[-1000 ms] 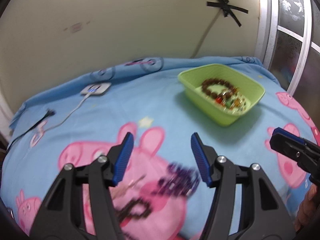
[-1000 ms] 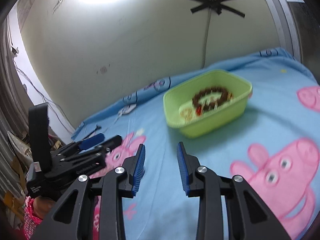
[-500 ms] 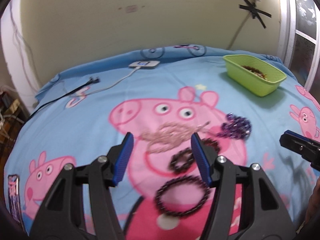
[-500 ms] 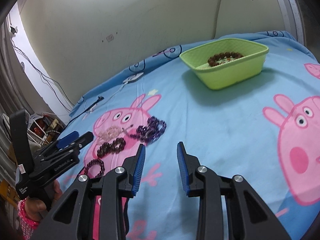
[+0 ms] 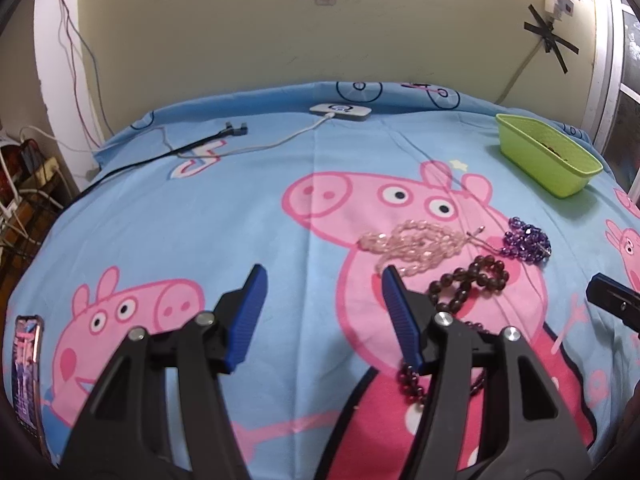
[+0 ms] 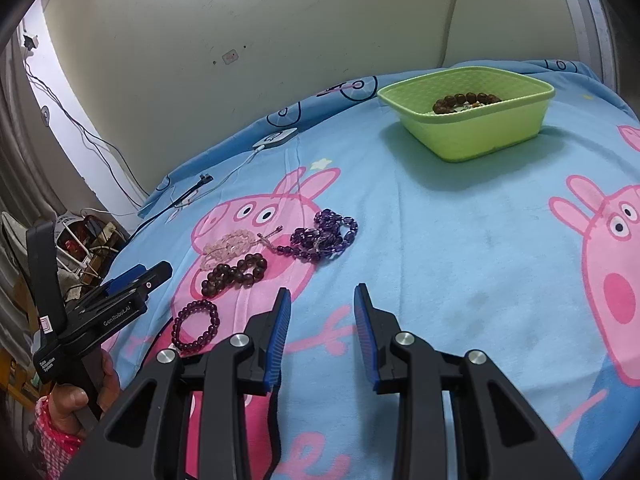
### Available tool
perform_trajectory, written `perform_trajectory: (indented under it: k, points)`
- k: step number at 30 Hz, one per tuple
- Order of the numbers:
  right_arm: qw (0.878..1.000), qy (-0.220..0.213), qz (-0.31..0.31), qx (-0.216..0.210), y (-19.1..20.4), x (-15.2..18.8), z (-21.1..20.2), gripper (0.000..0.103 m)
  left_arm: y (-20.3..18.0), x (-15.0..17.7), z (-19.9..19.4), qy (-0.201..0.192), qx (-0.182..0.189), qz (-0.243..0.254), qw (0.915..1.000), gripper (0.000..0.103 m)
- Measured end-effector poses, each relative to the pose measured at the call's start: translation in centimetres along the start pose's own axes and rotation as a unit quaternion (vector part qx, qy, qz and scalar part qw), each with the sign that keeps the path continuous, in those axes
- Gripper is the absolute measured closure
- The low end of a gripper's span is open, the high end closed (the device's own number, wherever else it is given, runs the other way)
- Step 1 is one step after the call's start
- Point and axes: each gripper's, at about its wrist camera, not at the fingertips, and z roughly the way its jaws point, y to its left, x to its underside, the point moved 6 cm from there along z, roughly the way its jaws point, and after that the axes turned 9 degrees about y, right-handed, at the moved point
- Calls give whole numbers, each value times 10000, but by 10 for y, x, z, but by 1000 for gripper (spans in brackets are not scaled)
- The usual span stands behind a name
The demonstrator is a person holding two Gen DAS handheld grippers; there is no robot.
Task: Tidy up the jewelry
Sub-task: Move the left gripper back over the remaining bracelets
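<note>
Loose bead jewelry lies on the blue Peppa Pig sheet: a pale pink strand [image 5: 416,242] [image 6: 230,246], a purple faceted strand [image 5: 526,240] [image 6: 324,236], a dark brown bead bracelet [image 5: 470,278] [image 6: 234,274] and a small dark red bracelet [image 6: 196,324], partly hidden under my left finger in the left wrist view [image 5: 412,384]. A green tray [image 5: 548,158] [image 6: 468,110] at the far right holds a brown bead bracelet [image 6: 466,101]. My left gripper [image 5: 322,280] is open and empty just left of the jewelry. My right gripper [image 6: 322,294] is open and empty, right of the bracelets.
A white charger with cable [image 5: 340,111] and a black cable [image 5: 200,142] lie near the wall at the far edge. A phone [image 5: 26,368] lies at the sheet's near left. Boxes and wires [image 6: 86,240] crowd the floor beyond the left edge.
Both grippers have pulled back and down from the green tray toward the loose jewelry. The left view has swung left, so the jewelry now lies at its right finger. Both stay open.
</note>
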Motion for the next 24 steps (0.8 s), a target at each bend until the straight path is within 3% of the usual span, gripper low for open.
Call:
perform_trajectory:
  k: [6,13,15,24]
  points:
    - [9999,20,-137,-76,9,-5,2,91,17,-1,2,8,95,-104,9999,46]
    - [9985,143,-496,-165,23,-5,9,91,35,8,-4,48,660,-265,9975,45]
    - [9977,207,-610,-206,27,-6,13,91,34,12,-8,8,809,-217,9965,38]
    - [9894,596,-1305,-233,63,-36,45,91,22,3,-9,-14,870,-13,9962,37]
